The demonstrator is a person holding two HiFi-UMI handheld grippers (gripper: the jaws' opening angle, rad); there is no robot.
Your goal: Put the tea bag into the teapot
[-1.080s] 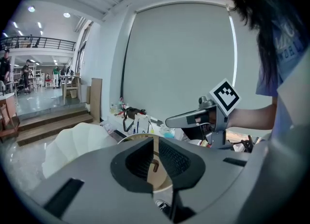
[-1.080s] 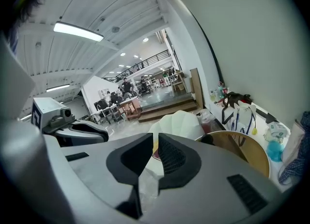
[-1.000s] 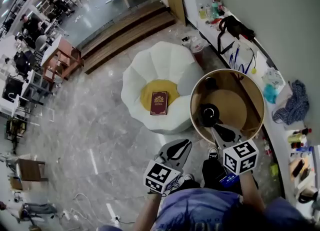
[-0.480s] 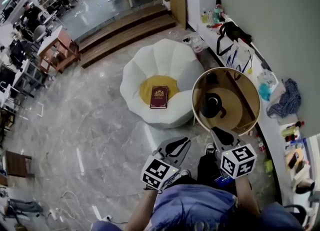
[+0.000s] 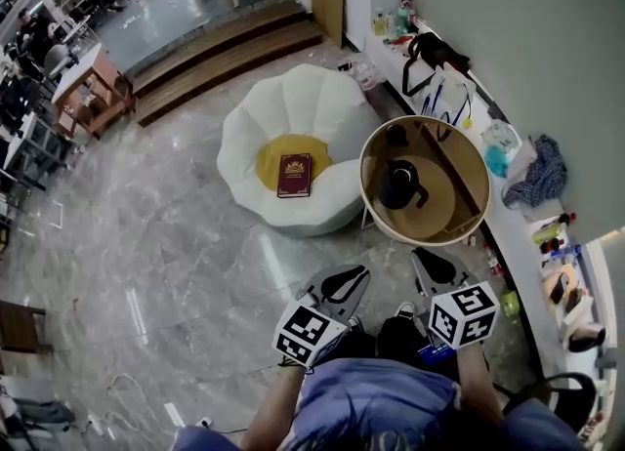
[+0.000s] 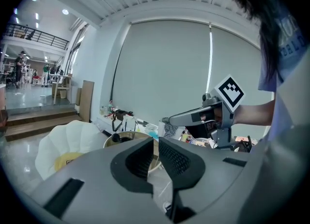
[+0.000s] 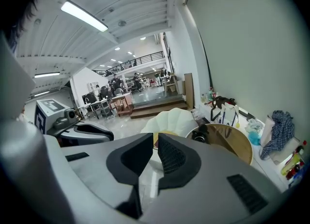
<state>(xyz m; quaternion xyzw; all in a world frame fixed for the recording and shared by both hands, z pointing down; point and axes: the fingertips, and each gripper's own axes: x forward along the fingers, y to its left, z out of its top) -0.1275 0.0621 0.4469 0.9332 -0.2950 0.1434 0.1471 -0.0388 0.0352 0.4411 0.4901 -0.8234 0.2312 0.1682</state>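
Left gripper [image 6: 156,144], right gripper [image 7: 155,139]: fingers closed, holding nothing.

"What fills the room?"

"A grey marble floor [image 5: 166,234], with a white petal-shaped seat [image 5: 293,112] that has a yellow centre. A round wooden table [image 5: 444,207] stands just beside it."

"And around them?"

"Wooden steps [image 5: 220,49] lie behind. A cluttered white ledge [image 5: 515,234] runs along a plain grey wall [image 5: 527,29], and a strip light [image 7: 83,16] glows overhead."
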